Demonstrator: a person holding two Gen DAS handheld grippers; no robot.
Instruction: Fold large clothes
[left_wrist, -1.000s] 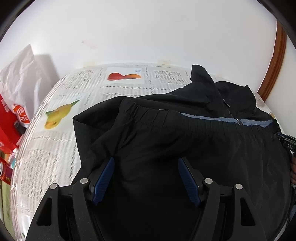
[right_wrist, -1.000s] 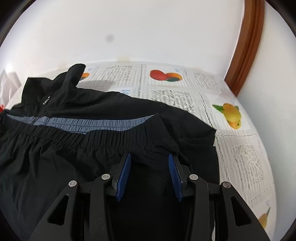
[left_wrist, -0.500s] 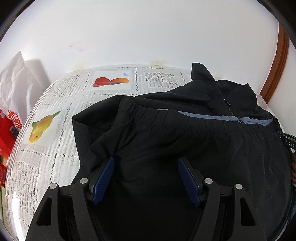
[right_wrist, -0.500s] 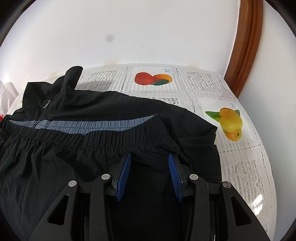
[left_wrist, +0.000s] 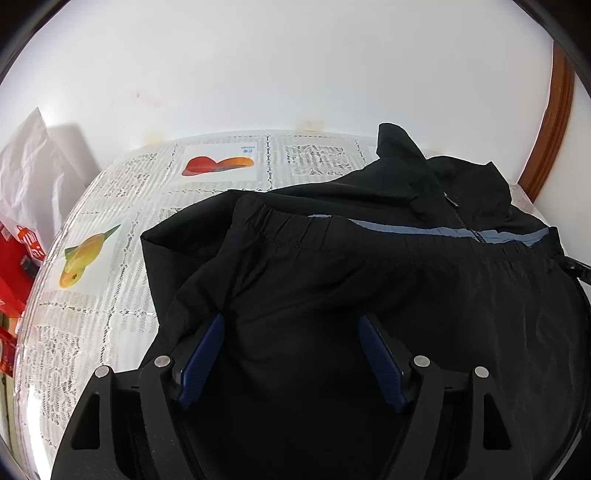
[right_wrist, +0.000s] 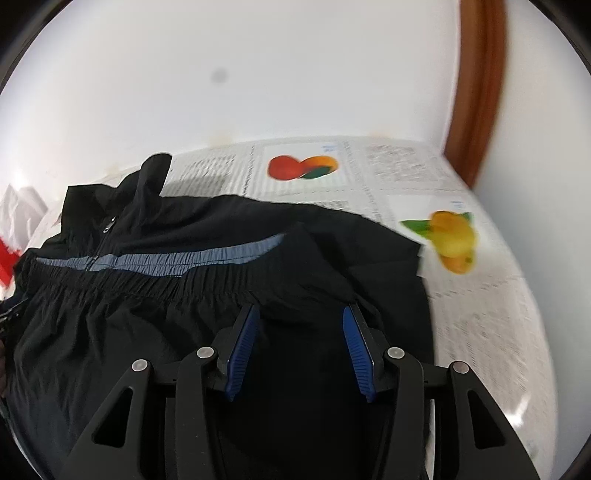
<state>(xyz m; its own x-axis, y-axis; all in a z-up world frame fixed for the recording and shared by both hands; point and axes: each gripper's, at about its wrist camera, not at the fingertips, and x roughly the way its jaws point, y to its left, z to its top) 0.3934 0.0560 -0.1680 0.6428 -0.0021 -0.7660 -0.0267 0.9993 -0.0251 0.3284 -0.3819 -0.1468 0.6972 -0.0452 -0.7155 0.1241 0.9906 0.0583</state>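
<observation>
A black jacket (left_wrist: 369, 280) with a blue-grey stripe and a zip lies on the table, its gathered hem folded up toward the collar; it also shows in the right wrist view (right_wrist: 155, 295). My left gripper (left_wrist: 291, 325) is open over the jacket's left part, its blue pads (left_wrist: 203, 354) wide apart above the cloth. My right gripper (right_wrist: 301, 314) is open over the jacket's right part near the hem's end, with cloth lying between its pads (right_wrist: 243, 350). Neither gripper holds the cloth.
The table wears a white lace cloth (left_wrist: 92, 332) with fruit prints (left_wrist: 218, 166). A white wall runs behind. A brown wooden frame (right_wrist: 476, 92) stands at the right. White paper and red packaging (left_wrist: 22, 221) sit at the table's left edge.
Both grippers swung to the right over the jacket, so the fruit prints shifted in view. The right gripper's pads have opened wider. The right view is blurred by motion.
</observation>
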